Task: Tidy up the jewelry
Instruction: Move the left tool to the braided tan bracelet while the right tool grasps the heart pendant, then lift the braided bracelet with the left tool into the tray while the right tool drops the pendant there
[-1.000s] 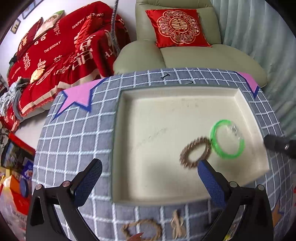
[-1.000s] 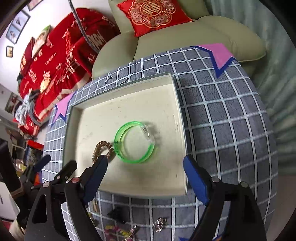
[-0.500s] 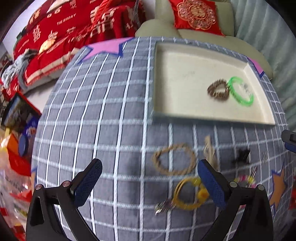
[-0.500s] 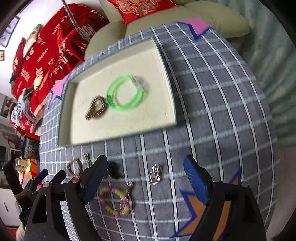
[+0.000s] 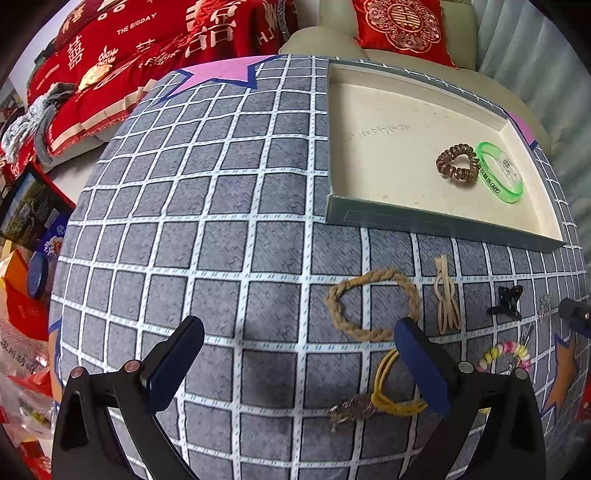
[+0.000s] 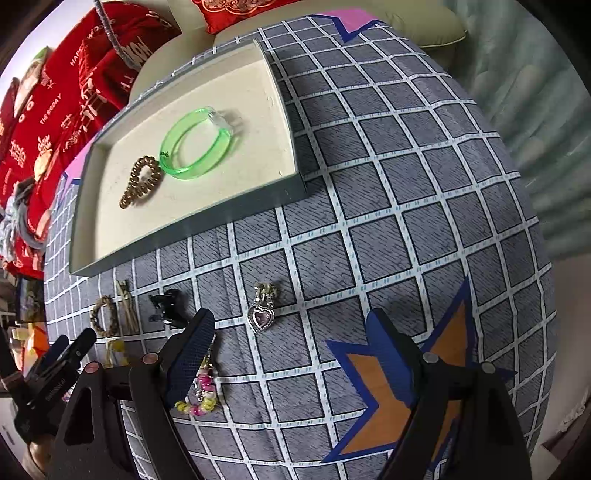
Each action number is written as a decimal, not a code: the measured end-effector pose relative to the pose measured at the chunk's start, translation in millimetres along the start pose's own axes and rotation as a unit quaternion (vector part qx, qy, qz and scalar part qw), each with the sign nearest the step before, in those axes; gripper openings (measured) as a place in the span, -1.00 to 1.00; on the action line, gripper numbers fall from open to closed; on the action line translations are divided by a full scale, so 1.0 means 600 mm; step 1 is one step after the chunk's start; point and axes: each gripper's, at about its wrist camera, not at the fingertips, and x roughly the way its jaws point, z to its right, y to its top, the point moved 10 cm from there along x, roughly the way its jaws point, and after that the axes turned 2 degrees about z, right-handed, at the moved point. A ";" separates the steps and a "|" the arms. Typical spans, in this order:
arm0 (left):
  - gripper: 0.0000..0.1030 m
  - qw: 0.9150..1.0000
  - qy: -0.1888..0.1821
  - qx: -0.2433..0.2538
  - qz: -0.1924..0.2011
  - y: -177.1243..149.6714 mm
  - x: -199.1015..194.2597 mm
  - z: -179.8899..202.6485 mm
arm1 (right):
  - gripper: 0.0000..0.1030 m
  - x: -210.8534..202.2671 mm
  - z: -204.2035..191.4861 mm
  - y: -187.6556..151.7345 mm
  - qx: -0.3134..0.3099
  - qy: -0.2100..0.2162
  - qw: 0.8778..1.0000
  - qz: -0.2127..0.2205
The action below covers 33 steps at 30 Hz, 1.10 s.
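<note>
The yellow hair tie – half behind a finger – and the beaded bracelet likewise.

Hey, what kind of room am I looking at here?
Probably a home living room: a sofa with a red cushion, red bedding piled beside it, and a checked tablecloth.

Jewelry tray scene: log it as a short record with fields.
tray: open, on the checked cloth
in tray: green bangle touching brown coil hair tie
outside tray: braided tan band, black claw clip, heart pendant, bead bracelet
left gripper: open, empty
right gripper: open, empty
</note>
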 end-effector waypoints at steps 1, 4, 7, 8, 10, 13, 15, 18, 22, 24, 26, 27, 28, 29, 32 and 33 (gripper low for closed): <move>1.00 1.000 0.000 0.002 0.002 0.002 0.001 0.002 | 0.67 0.003 0.000 0.000 -0.002 -0.001 1.000 0.000; 1.00 1.000 0.000 0.005 -0.001 0.005 0.010 0.007 | 0.57 0.016 -0.010 -0.002 -0.012 -0.006 1.000 -0.003; 0.97 1.000 -0.001 0.008 -0.001 0.010 0.017 0.010 | 0.44 0.028 -0.022 -0.001 -0.026 -0.018 0.999 -0.004; 0.86 1.000 -0.002 0.009 0.000 0.011 0.017 0.011 | 0.41 0.029 -0.027 0.001 -0.035 -0.026 0.999 0.001; 0.83 1.000 -0.005 0.014 -0.005 0.011 0.022 0.015 | 0.28 0.031 -0.033 0.004 -0.051 -0.040 0.998 0.006; 0.68 1.000 -0.011 0.019 -0.001 0.012 0.024 0.021 | 0.19 0.035 -0.045 0.007 -0.065 -0.055 0.996 0.009; 0.62 1.000 -0.014 0.020 0.000 0.011 0.023 0.025 | 0.18 0.039 -0.054 0.006 -0.085 -0.070 0.994 0.009; 0.48 1.000 -0.017 0.025 0.003 0.006 0.017 0.033 | 0.10 0.046 -0.077 0.007 -0.120 -0.087 0.989 0.012; 0.22 0.999 -0.025 0.035 0.005 0.005 0.013 0.044 | -0.18 0.048 -0.096 0.007 -0.119 -0.086 0.989 0.015; -0.10 0.999 -0.029 0.040 0.008 0.005 0.010 0.049 | -0.45 0.048 -0.103 0.005 -0.119 -0.085 0.989 0.017; -0.66 0.998 -0.033 0.047 0.009 0.006 0.008 0.052 | -0.63 0.044 -0.092 0.005 -0.120 -0.081 0.989 0.016; -0.66 0.998 -0.040 0.046 0.007 0.007 0.008 0.053 | -0.63 0.042 -0.089 0.004 -0.119 -0.078 0.990 0.017; -0.66 0.998 -0.049 0.041 0.004 0.007 0.008 0.054 | -0.63 0.040 -0.086 0.004 -0.118 -0.075 0.990 0.017; -0.66 0.998 -0.058 0.035 0.002 0.008 0.007 0.054 | -0.63 0.035 -0.079 0.005 -0.113 -0.068 0.991 0.017; -0.66 0.997 -0.071 0.022 0.005 0.010 -0.003 0.050 | -0.63 0.018 -0.054 0.008 -0.091 -0.036 0.995 0.016; -0.66 0.997 -0.074 0.019 0.007 0.009 -0.009 0.050 | -0.63 0.015 -0.048 0.008 -0.086 -0.027 0.996 0.015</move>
